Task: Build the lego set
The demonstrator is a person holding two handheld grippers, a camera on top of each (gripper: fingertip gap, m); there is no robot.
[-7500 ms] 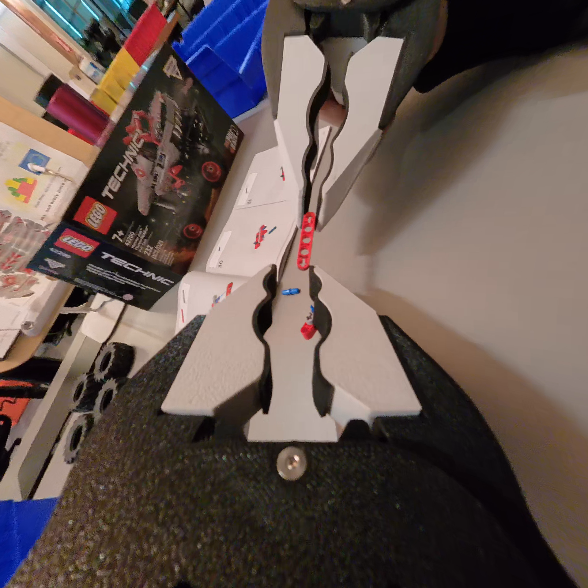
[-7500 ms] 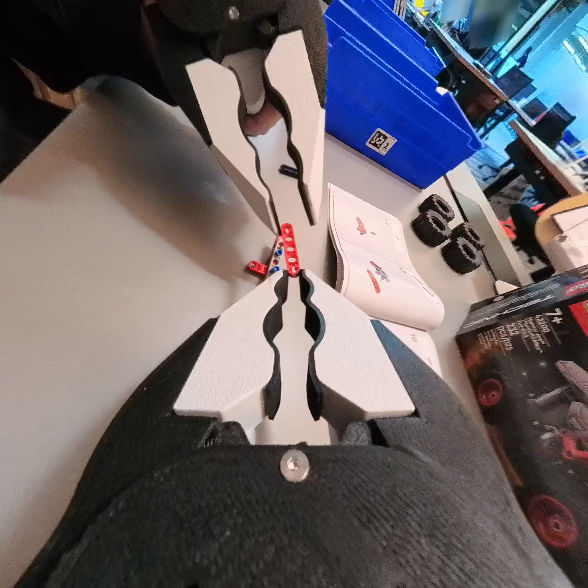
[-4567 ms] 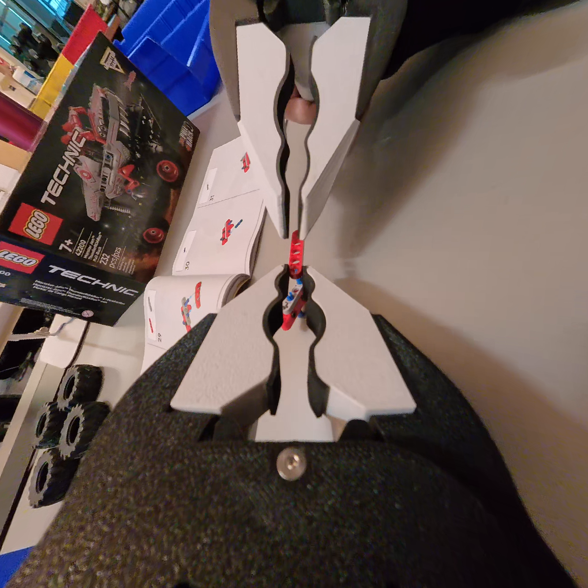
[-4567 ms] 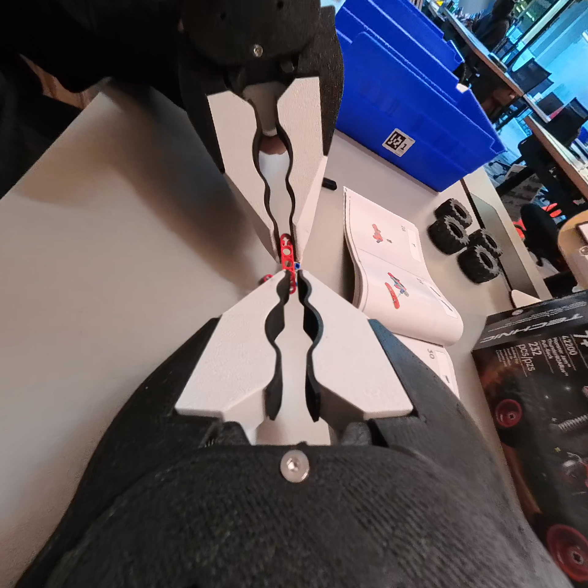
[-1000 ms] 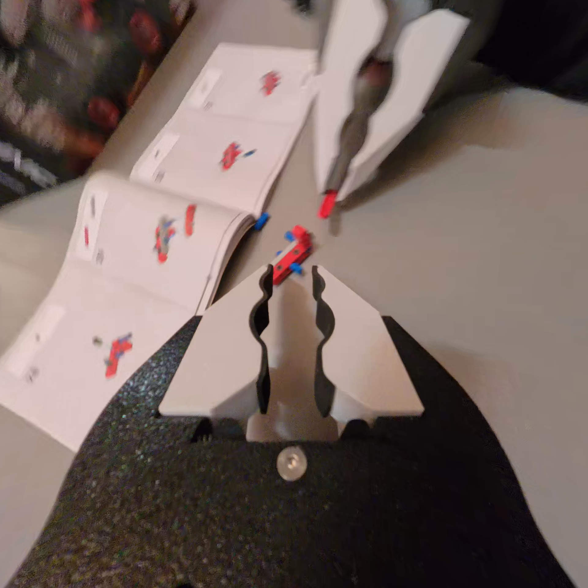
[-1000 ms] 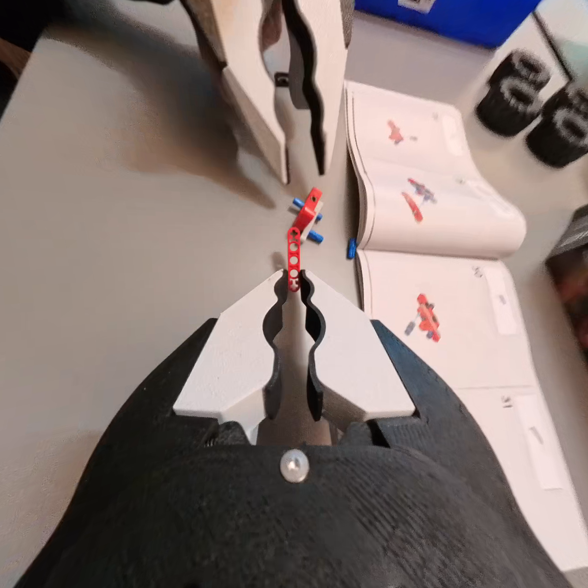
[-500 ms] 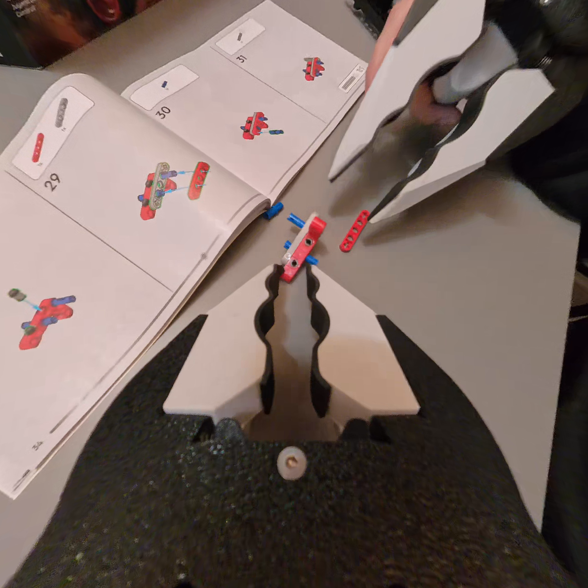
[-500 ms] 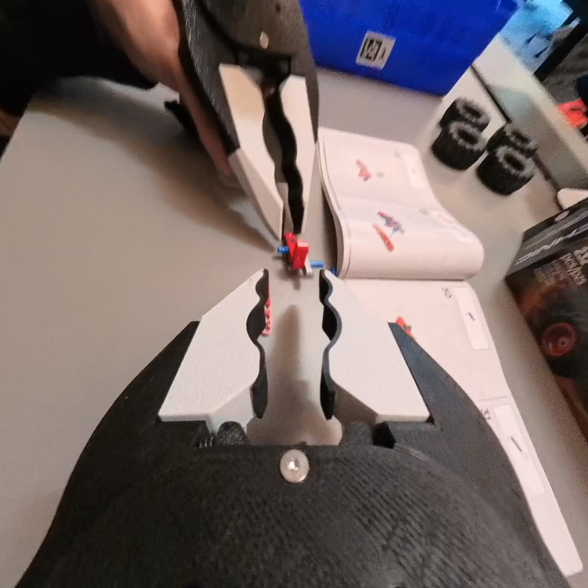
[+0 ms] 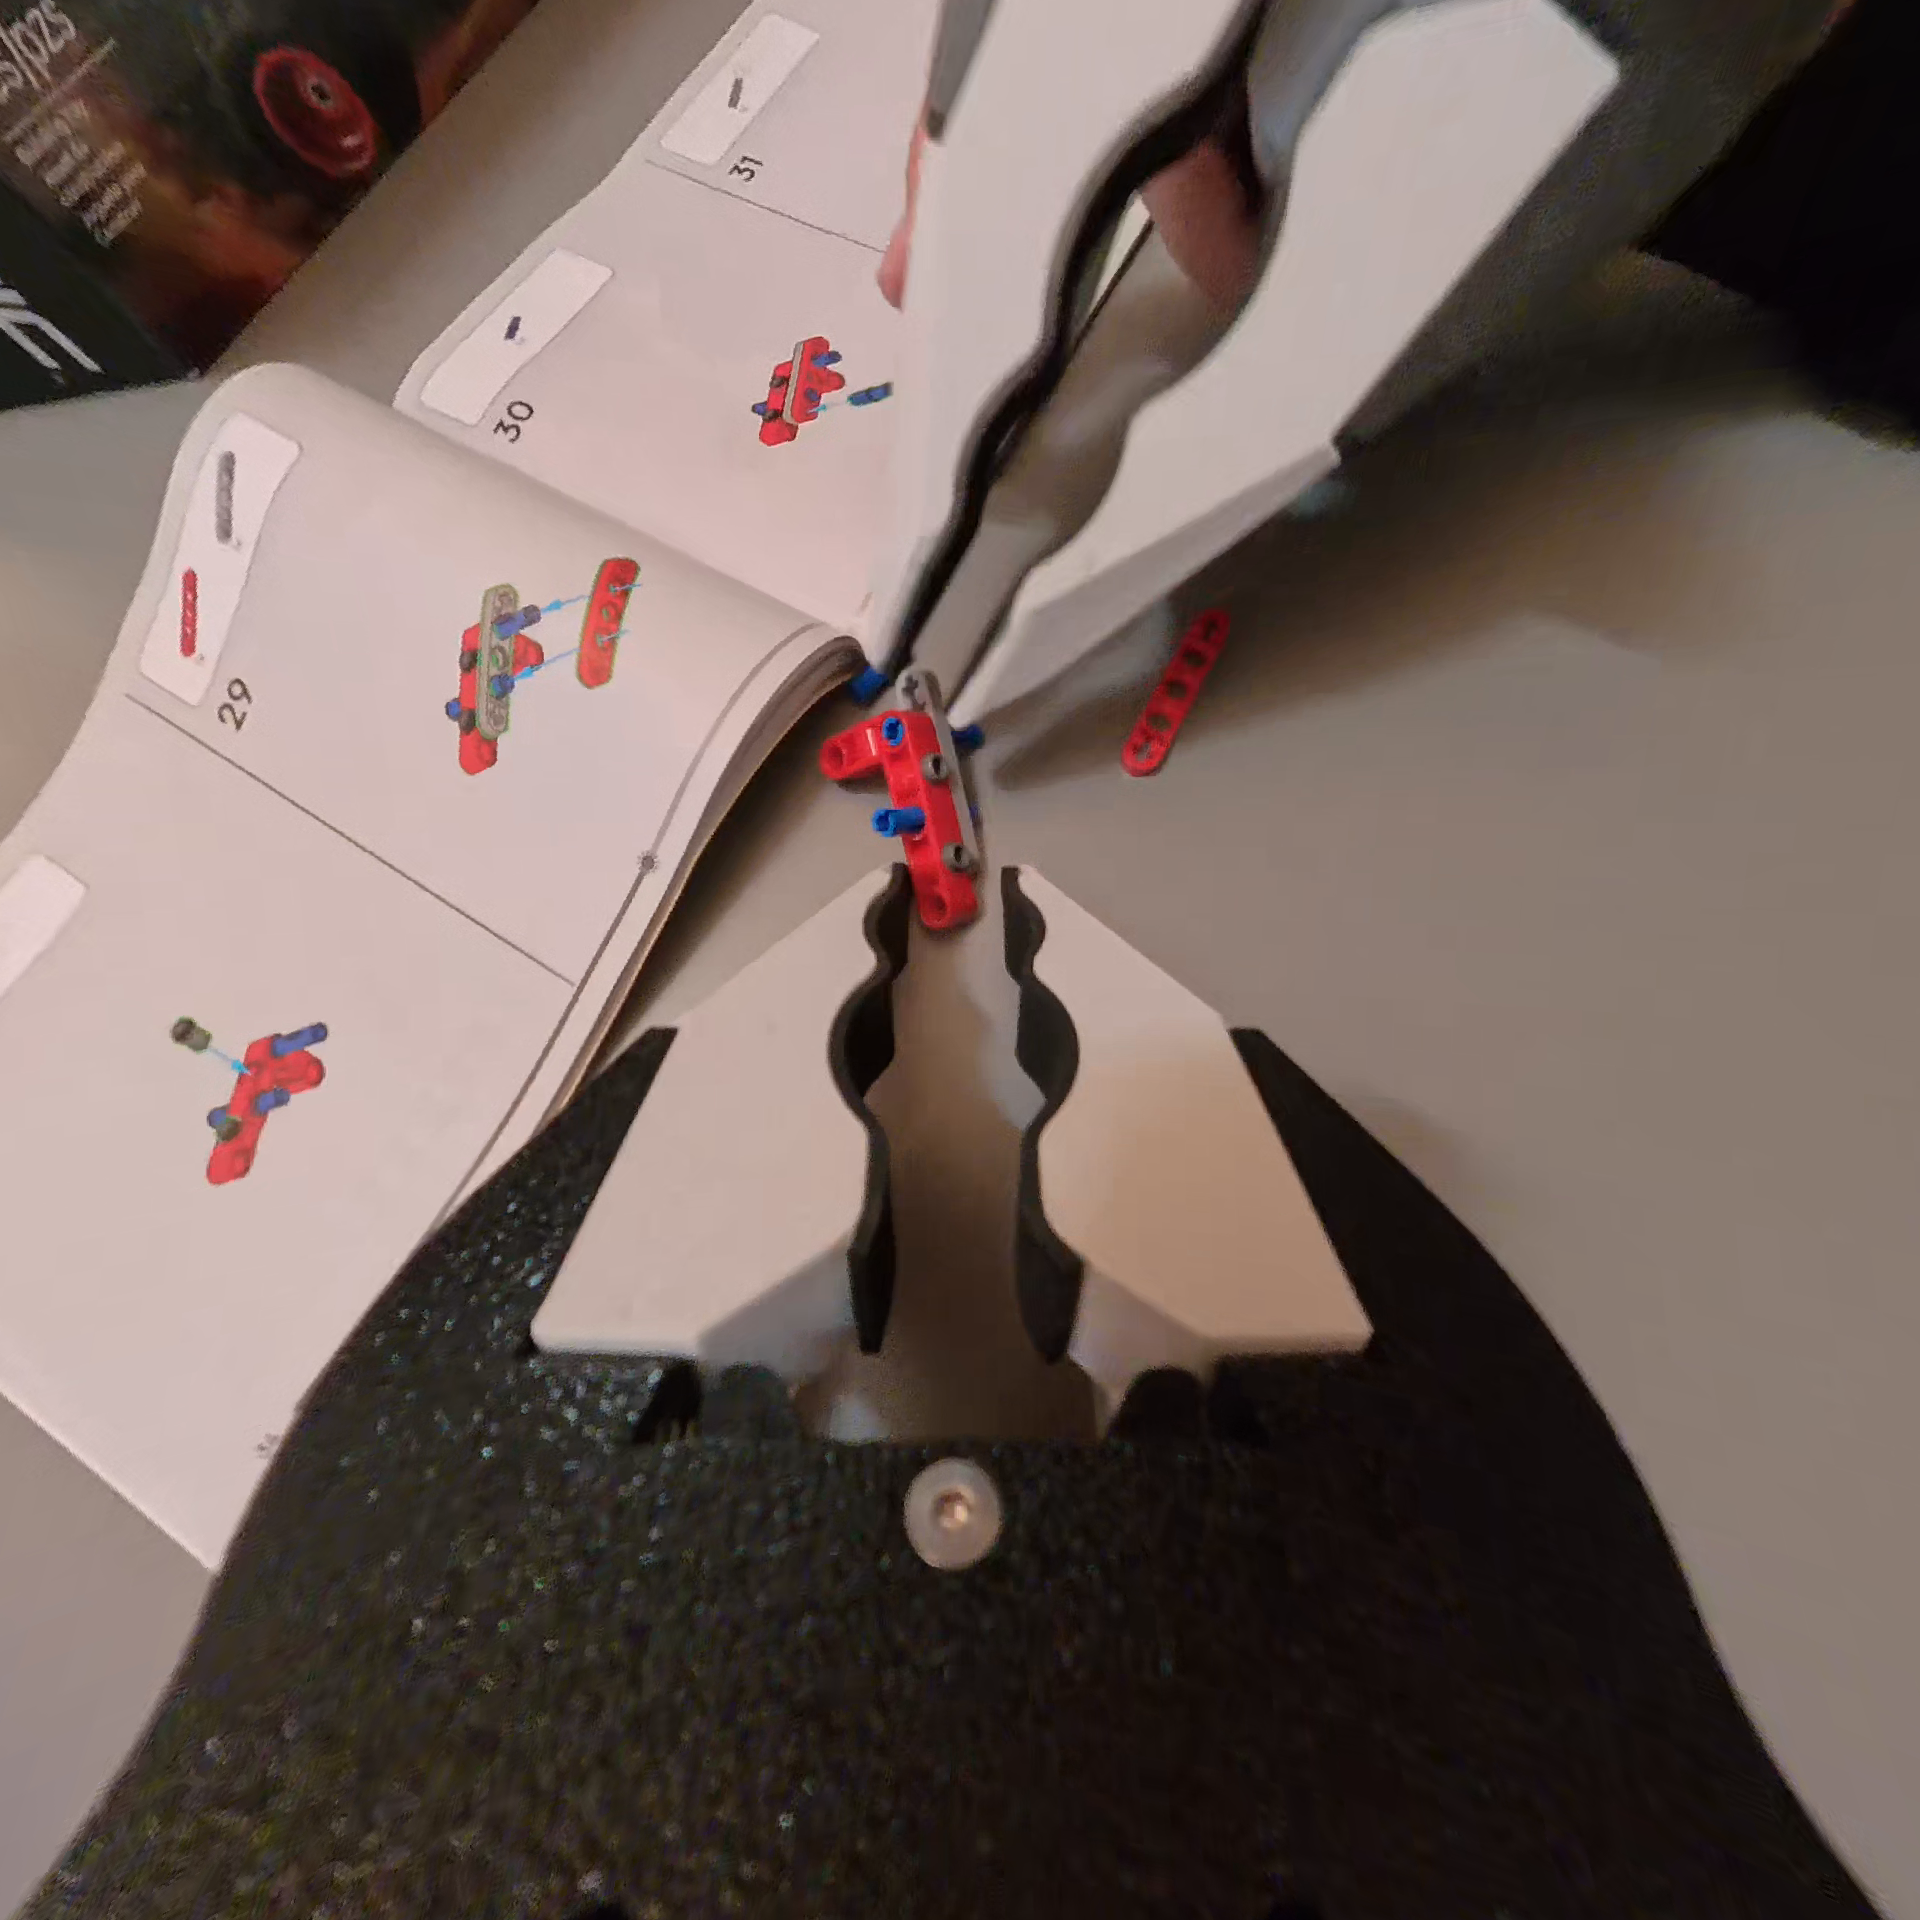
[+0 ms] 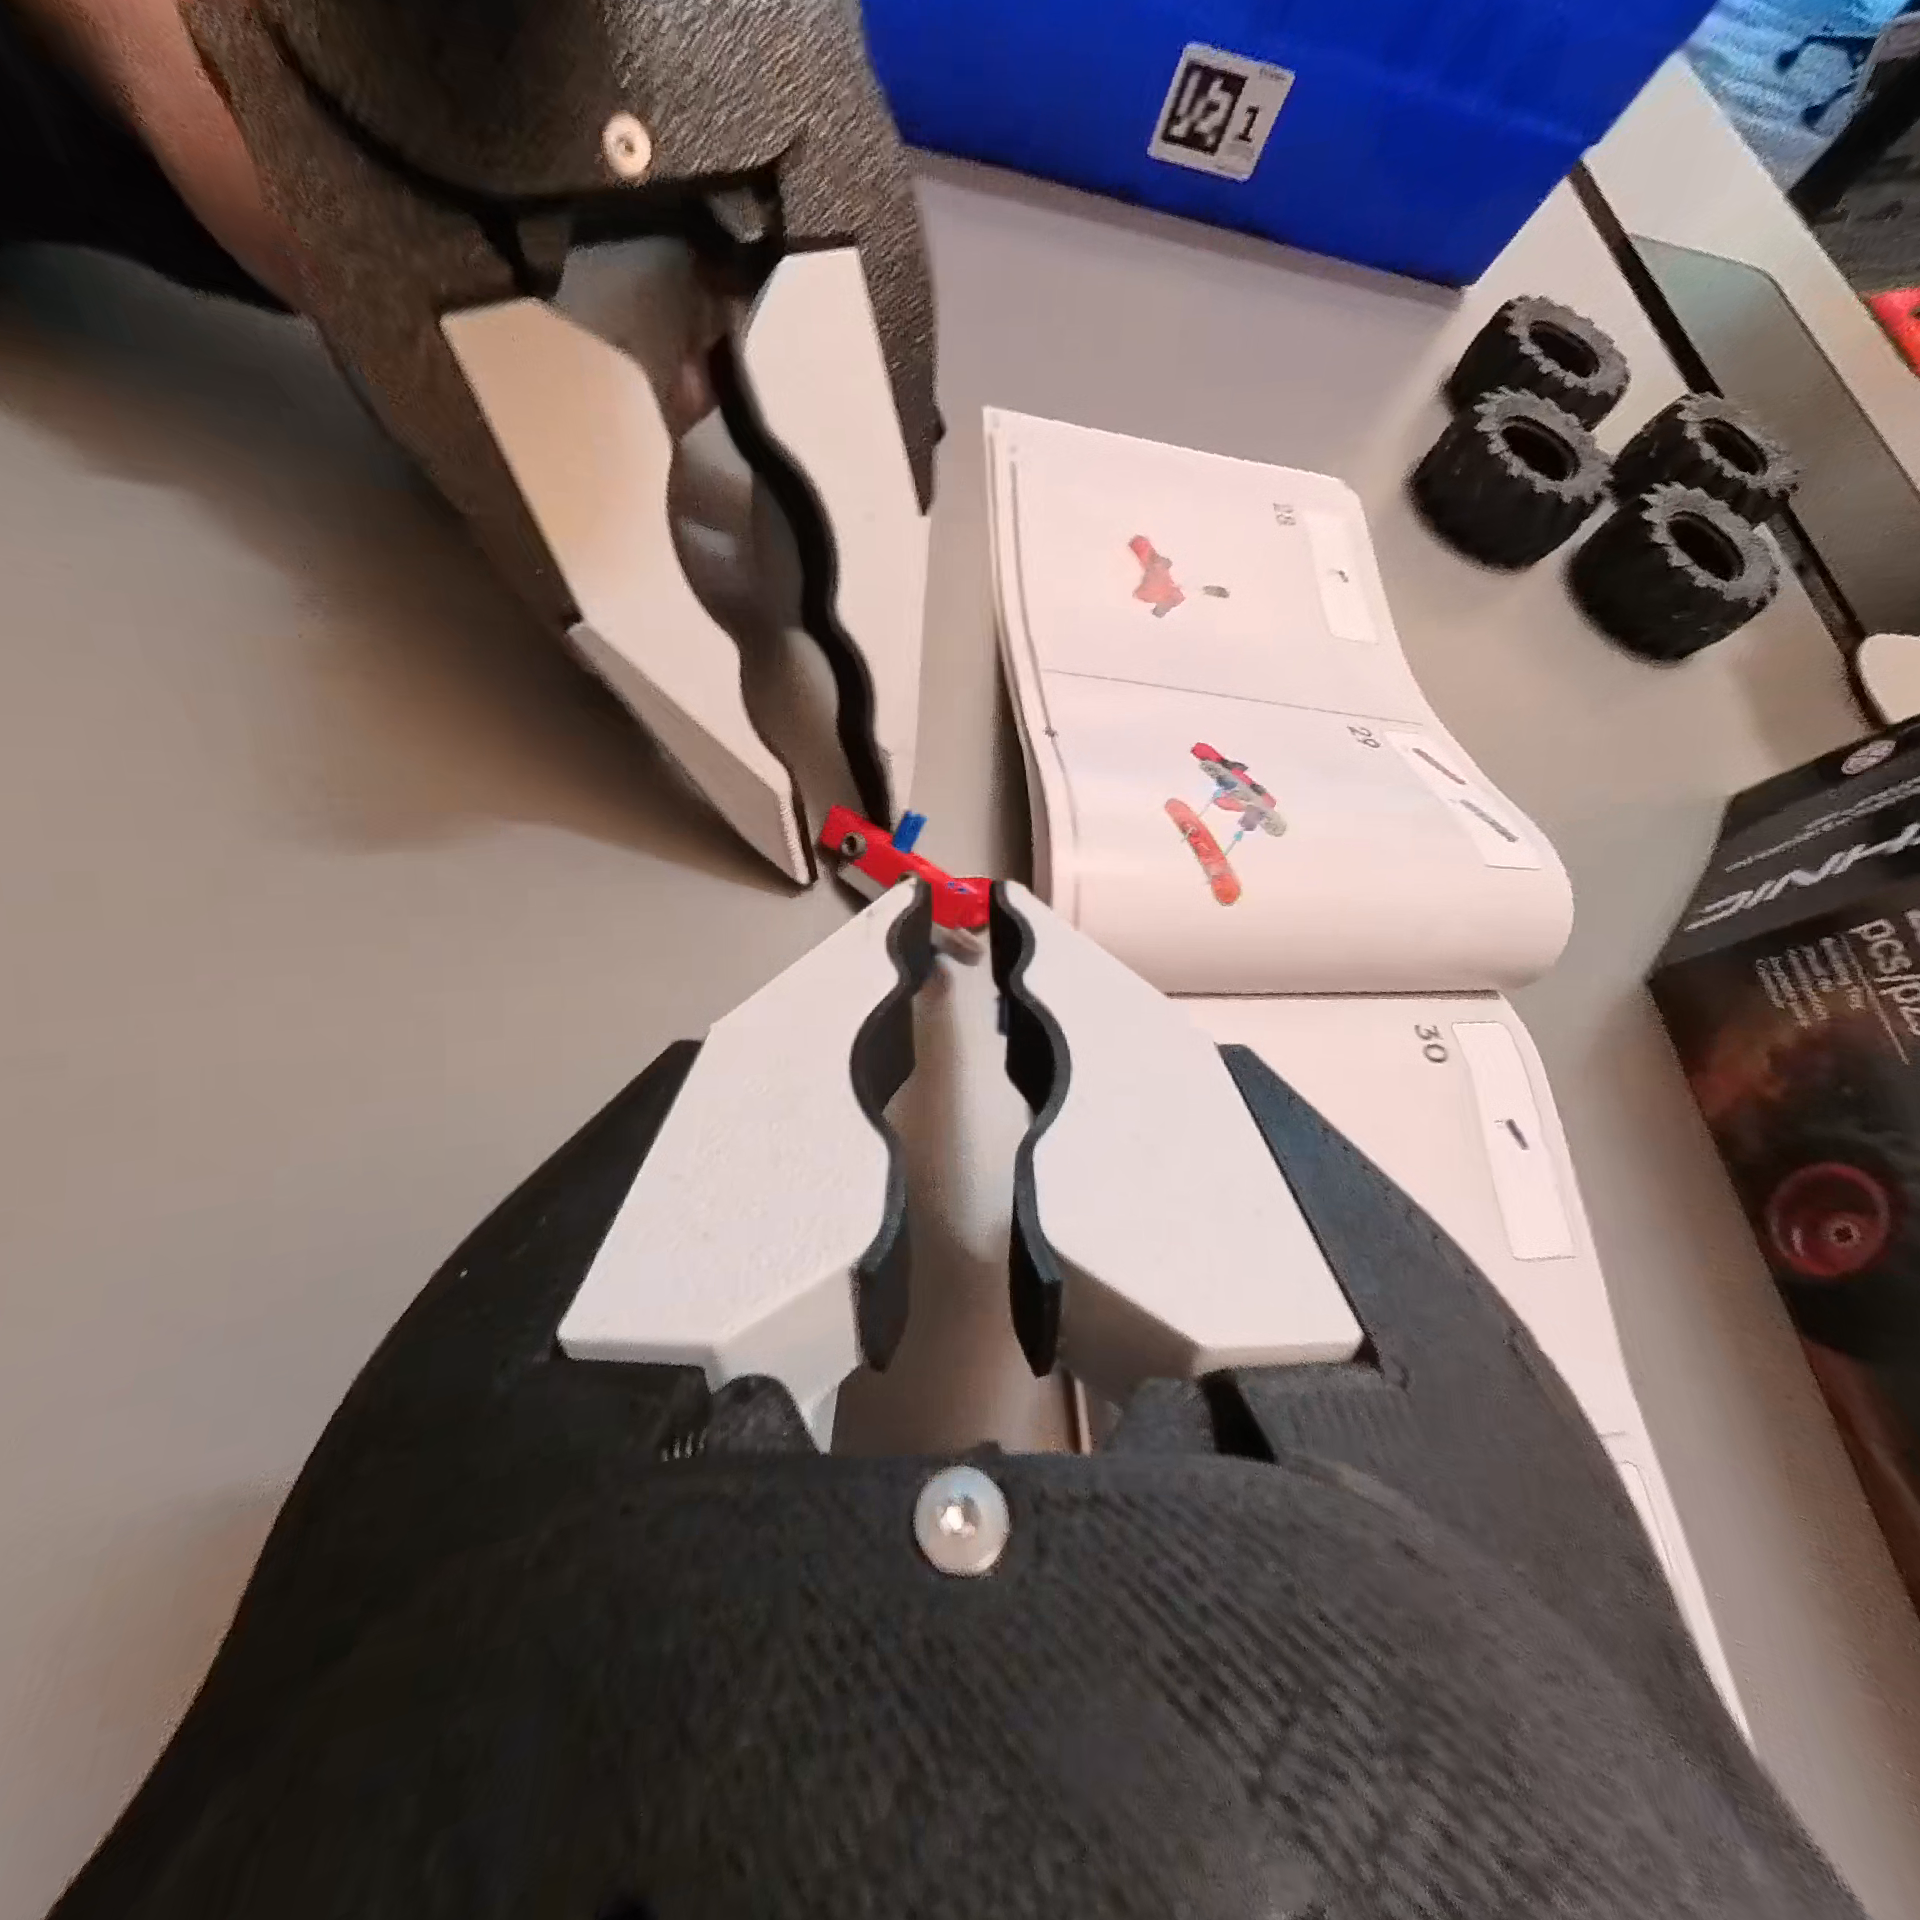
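Observation:
A small red L-shaped assembly (image 9: 920, 805) with a grey beam and blue pins lies on the grey table (image 9: 1455, 935). My left gripper (image 9: 953, 878) is open, and one end of the assembly sits loosely between its tips. My right gripper (image 10: 954, 896) has closed on the assembly's other end (image 10: 956, 899). In the left wrist view the right gripper (image 9: 930, 691) comes in from above. In the right wrist view the left gripper (image 10: 836, 842) comes in from the upper left. A thin red beam (image 9: 1174, 691) lies loose on the table to the right.
The open instruction booklet (image 9: 416, 727) lies right beside the assembly, with a loose blue pin (image 9: 864, 683) at its edge. In the right wrist view, several black tyres (image 10: 1600, 509), a blue bin (image 10: 1247, 104) and the set's dark box (image 10: 1818, 987) stand beyond the booklet (image 10: 1247, 727).
My right gripper let the thin red beam drop onto the table, moved over and closed on the assembly's far end. My left gripper stayed open at the near end.

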